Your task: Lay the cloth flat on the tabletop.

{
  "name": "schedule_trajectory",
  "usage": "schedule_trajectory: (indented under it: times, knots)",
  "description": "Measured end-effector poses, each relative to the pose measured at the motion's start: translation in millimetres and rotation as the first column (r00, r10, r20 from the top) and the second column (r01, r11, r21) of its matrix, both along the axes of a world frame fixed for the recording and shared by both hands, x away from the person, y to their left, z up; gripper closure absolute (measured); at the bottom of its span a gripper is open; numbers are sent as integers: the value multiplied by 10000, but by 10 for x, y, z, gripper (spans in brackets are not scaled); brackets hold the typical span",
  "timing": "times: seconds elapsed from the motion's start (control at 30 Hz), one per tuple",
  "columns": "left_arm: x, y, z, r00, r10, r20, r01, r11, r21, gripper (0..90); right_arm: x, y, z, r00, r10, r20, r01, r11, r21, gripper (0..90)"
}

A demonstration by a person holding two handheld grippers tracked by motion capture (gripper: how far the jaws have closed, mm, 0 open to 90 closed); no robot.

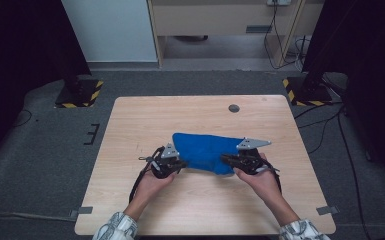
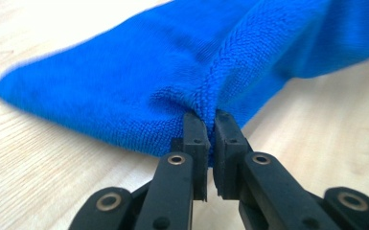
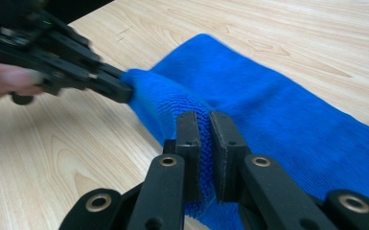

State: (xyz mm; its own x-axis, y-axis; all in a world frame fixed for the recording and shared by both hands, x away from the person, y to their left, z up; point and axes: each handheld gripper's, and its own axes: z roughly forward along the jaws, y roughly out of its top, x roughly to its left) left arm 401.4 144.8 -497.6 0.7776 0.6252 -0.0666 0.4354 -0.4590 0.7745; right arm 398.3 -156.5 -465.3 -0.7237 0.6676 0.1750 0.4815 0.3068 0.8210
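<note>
A blue terry cloth [image 1: 206, 150] lies folded on the wooden table [image 1: 200, 117], near its middle. My left gripper [image 1: 176, 163] pinches the cloth's near left edge. In the left gripper view the jaws are shut on a ridge of blue fabric [image 2: 206, 91], and the gripper [image 2: 210, 125] holds it just above the wood. My right gripper [image 1: 228, 160] pinches the near right edge. The right gripper view has its jaws shut on a fold of the cloth [image 3: 268, 110], gripper [image 3: 205, 125], with the left gripper [image 3: 120, 88] gripping the cloth farther off.
A round dark grommet [image 1: 234, 108] sits in the table's far right part. Bare wood surrounds the cloth on all sides. Black stands with yellow-striped bases [image 1: 80, 95] [image 1: 307, 92] rest on the grey floor beyond the table's far corners.
</note>
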Motion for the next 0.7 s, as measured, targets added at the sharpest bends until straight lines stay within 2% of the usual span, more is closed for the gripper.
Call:
schedule_trajectory:
  times: [0.13,0.23,0.37,0.47,0.57,0.7]
  knots:
    - [-142,35,171,9997,-253,-31,252,9995,-190,851,-54,-110,71,10000,32,51,-32,10000,-8,824]
    - [-110,8,253,9994,-341,-56,341,9993,-150,835,-37,-141,98,9999,130,41,-129,9997,-222,813]
    - [124,28,271,9988,-87,-473,68,9991,-420,819,144,-101,86,9999,-33,-131,27,9991,-415,798]
    - [375,44,190,9937,352,-1069,-400,9983,-425,827,363,-25,16,9992,-175,-358,152,9978,-641,802]
    - [588,31,69,9853,687,-1567,-722,9973,-166,842,584,60,-119,9965,-418,-722,354,9955,-876,807]
    - [751,-43,-73,9814,1097,-1572,-990,9923,744,838,802,153,-312,9918,-688,-1075,564,9918,-1145,797]
